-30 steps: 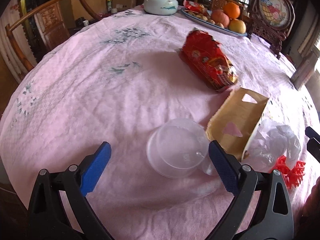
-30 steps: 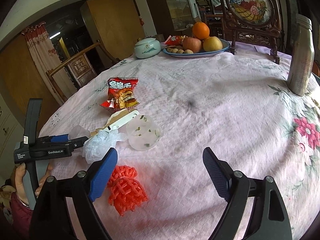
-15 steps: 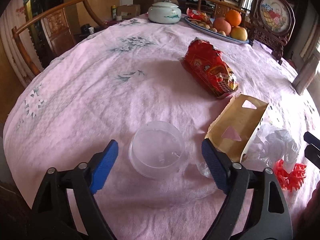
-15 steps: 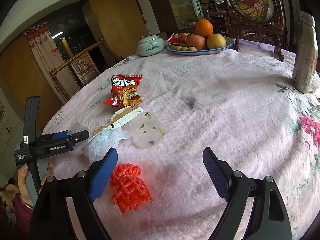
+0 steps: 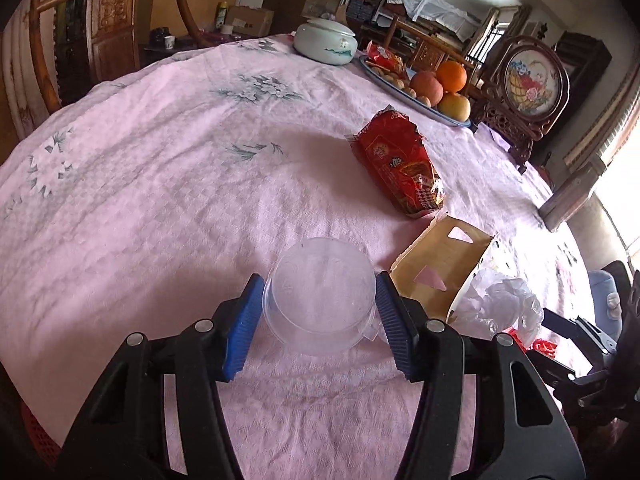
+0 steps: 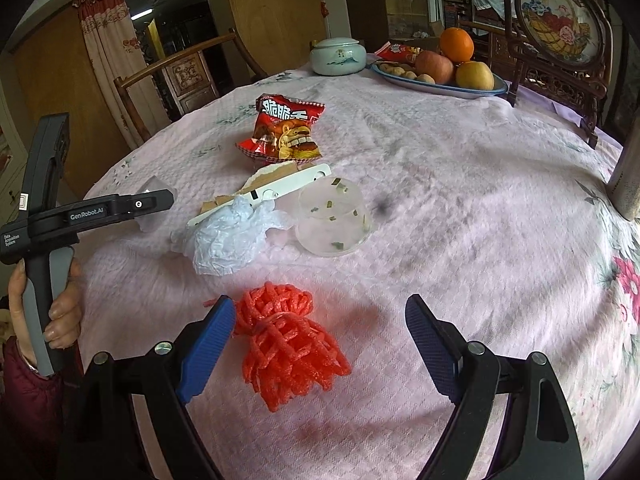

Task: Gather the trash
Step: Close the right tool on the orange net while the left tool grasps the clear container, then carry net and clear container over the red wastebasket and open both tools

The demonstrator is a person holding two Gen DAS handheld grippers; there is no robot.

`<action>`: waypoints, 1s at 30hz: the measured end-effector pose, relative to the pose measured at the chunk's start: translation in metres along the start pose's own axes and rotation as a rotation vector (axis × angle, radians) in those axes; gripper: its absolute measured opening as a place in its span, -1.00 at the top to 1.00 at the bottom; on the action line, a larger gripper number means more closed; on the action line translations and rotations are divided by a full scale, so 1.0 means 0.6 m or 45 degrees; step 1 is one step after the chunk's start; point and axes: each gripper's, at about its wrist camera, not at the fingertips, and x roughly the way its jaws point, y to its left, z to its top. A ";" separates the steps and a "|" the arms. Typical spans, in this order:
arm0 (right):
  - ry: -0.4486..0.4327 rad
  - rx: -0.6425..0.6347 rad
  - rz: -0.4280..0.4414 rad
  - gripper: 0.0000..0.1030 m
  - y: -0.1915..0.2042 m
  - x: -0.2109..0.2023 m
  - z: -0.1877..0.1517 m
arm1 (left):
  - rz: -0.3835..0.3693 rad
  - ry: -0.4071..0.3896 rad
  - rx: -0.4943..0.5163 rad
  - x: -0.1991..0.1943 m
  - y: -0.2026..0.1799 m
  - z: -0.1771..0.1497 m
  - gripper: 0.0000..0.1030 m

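Observation:
A clear plastic container [image 5: 320, 296] sits upside down on the pink tablecloth [image 5: 160, 184]. My left gripper [image 5: 318, 320] has closed on it, both blue pads touching its sides. The left gripper also shows in the right wrist view [image 6: 152, 208]. My right gripper [image 6: 320, 344] is open, its left pad beside a red foam net [image 6: 288, 340] that lies between the fingers. Other trash: a red snack bag [image 5: 400, 168] [image 6: 286, 128], a brown paper bag [image 5: 440, 272], a crumpled white plastic bag [image 5: 500, 304] [image 6: 228, 236], and a second clear cup [image 6: 332, 216] with green bits.
A fruit plate [image 6: 444, 84] with apples and an orange, a white lidded jar [image 6: 338, 56], a round embroidered screen [image 6: 556, 28] and a metal flask [image 6: 628, 184] stand at the table's far side. Wooden chairs [image 5: 80, 40] stand behind the table.
My left gripper moved forward around the clear container and closed on its sides. My right gripper moved closer to the red foam net and stayed open.

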 end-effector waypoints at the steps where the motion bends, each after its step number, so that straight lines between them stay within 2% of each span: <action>1: 0.014 0.004 0.000 -0.53 -0.002 0.003 0.000 | 0.000 -0.005 -0.018 -0.006 0.006 -0.001 -0.10; 4: 0.031 -0.008 0.009 -0.39 0.000 0.007 0.000 | 0.019 -0.046 -0.040 -0.035 0.019 -0.004 -0.10; 6: 0.028 -0.044 0.005 -0.18 0.009 0.006 -0.001 | 0.051 -0.081 -0.037 -0.059 0.024 -0.008 -0.10; 8: 0.033 -0.093 0.025 0.40 0.022 0.004 -0.004 | 0.072 -0.106 -0.039 -0.080 0.030 -0.014 -0.10; 10: -0.002 -0.129 0.020 0.49 0.035 -0.007 -0.007 | 0.088 -0.125 -0.043 -0.099 0.037 -0.021 -0.10; 12: -0.073 -0.162 -0.010 0.50 0.045 -0.025 -0.009 | 0.114 -0.145 -0.044 -0.116 0.044 -0.029 -0.10; 14: -0.133 -0.154 0.011 0.51 0.046 -0.044 -0.009 | 0.142 -0.168 -0.049 -0.137 0.053 -0.038 -0.10; 19: -0.195 -0.127 0.052 0.51 0.041 -0.067 -0.004 | 0.223 -0.227 -0.099 -0.193 0.089 -0.067 -0.10; 25: -0.246 -0.163 0.058 0.51 0.055 -0.081 -0.008 | 0.330 -0.260 -0.231 -0.253 0.175 -0.125 -0.10; 30: -0.278 -0.144 0.059 0.51 0.070 -0.087 -0.013 | 0.394 -0.225 -0.354 -0.280 0.257 -0.195 -0.10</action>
